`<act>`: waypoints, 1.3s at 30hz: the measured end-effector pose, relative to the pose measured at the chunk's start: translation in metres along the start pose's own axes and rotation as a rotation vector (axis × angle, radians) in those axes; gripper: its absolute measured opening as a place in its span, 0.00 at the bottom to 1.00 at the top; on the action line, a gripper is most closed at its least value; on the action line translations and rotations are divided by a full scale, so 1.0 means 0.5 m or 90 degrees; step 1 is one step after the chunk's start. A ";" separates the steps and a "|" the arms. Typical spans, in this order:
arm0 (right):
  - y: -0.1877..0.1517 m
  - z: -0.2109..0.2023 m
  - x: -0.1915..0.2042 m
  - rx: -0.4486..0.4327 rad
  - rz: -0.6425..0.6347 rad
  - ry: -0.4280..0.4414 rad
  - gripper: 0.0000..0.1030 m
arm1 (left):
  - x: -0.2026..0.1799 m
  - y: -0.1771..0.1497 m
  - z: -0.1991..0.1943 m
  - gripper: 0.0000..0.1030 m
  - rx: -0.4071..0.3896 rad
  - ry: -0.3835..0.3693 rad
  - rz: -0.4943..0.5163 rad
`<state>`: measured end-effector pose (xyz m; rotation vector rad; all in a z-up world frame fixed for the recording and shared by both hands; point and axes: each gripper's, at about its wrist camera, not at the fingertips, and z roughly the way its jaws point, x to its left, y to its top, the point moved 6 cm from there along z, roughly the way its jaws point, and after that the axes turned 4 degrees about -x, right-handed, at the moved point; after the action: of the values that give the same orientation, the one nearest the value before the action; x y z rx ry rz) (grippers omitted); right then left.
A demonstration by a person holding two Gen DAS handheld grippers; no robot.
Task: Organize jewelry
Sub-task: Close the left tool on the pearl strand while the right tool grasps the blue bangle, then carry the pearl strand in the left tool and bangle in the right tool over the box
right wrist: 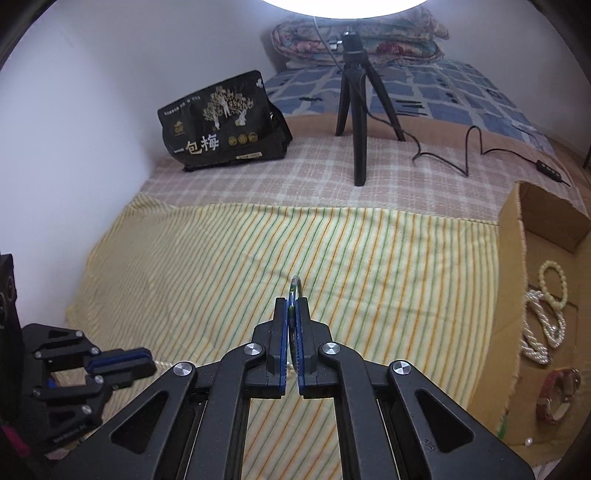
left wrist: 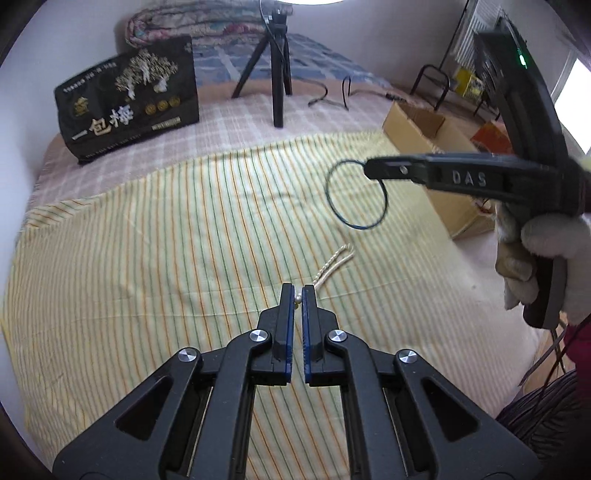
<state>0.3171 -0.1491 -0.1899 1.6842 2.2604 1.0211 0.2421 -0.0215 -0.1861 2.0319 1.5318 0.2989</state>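
Observation:
My left gripper [left wrist: 297,295] is shut on the end of a cream pearl rope necklace [left wrist: 334,263] that trails over the striped yellow cloth [left wrist: 166,240]. My right gripper [right wrist: 294,304] is shut on a thin dark green ring bangle [right wrist: 296,283], seen edge-on. In the left wrist view the bangle [left wrist: 355,194] hangs as a full hoop from the right gripper [left wrist: 373,168], held above the cloth. The left gripper [right wrist: 147,360] shows low at the left of the right wrist view. An open cardboard box [right wrist: 513,266] at the right holds a bead bracelet [right wrist: 553,281], a pearl rope [right wrist: 543,325] and a red-strap watch [right wrist: 557,397].
A black snack bag [right wrist: 218,127] stands at the back left by the wall. A black tripod [right wrist: 356,110] stands on the checked blanket with its cable [right wrist: 469,151] running right. Folded quilts [right wrist: 362,33] lie at the far end. The box also shows in the left wrist view [left wrist: 417,129].

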 end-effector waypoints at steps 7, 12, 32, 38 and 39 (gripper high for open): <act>-0.011 -0.059 -0.013 -0.023 0.018 -0.005 0.02 | -0.019 0.008 -0.036 0.01 -0.026 0.007 0.005; -0.020 -0.100 -0.008 -0.038 0.004 -0.011 0.02 | -0.046 0.028 -0.071 0.01 -0.057 -0.012 -0.009; 0.011 -0.292 -0.062 -0.153 0.004 -0.019 0.02 | -0.195 0.178 -0.197 0.01 -0.185 -0.129 -0.029; 0.019 -0.352 -0.127 -0.186 0.027 -0.039 0.02 | -0.270 0.222 -0.208 0.01 -0.201 -0.159 0.003; 0.019 -0.361 -0.139 -0.190 0.032 -0.043 0.02 | -0.280 0.228 -0.209 0.01 -0.202 -0.162 0.007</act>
<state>0.2616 -0.2874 -0.0660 1.6269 1.9203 1.2230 0.2374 -0.1410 -0.0154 1.7547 1.2320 0.2575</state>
